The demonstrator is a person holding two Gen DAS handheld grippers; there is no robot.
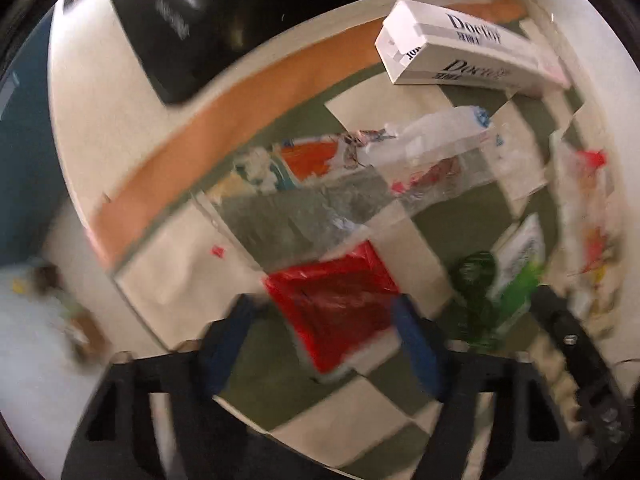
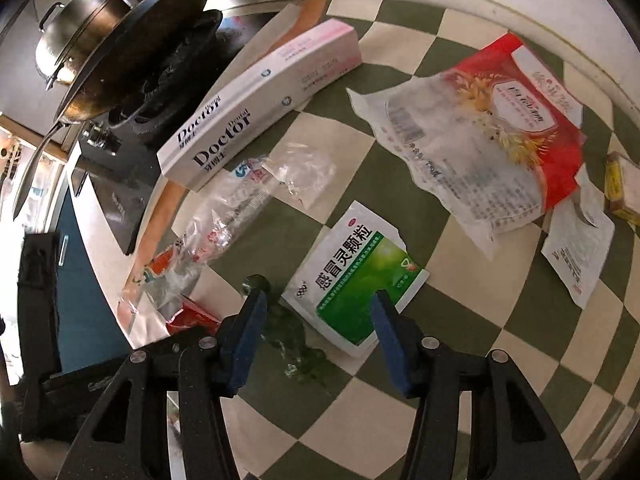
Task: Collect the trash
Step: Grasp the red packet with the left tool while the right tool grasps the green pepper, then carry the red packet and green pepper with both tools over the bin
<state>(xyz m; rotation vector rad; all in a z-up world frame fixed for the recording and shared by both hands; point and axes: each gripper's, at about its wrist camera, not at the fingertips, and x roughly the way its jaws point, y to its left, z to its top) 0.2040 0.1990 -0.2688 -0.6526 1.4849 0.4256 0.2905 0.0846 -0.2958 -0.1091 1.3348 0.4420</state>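
Observation:
Trash lies scattered on a green-and-cream checked cloth. In the blurred left wrist view my left gripper points down over a red wrapper that lies flat between its blue pads; the jaws stand open. My right gripper is open above a green-and-white medicine sachet, whose lower edge sits between the pads. A crumpled dark green bit lies just left of the sachet. The red wrapper shows at the right wrist view's lower left, and the sachet at the left wrist view's right.
A white "Doctor" box lies by a black stove with a wok. Clear plastic wrappers lie below it. A red-and-white food bag, a paper slip and a small yellow box lie at the right.

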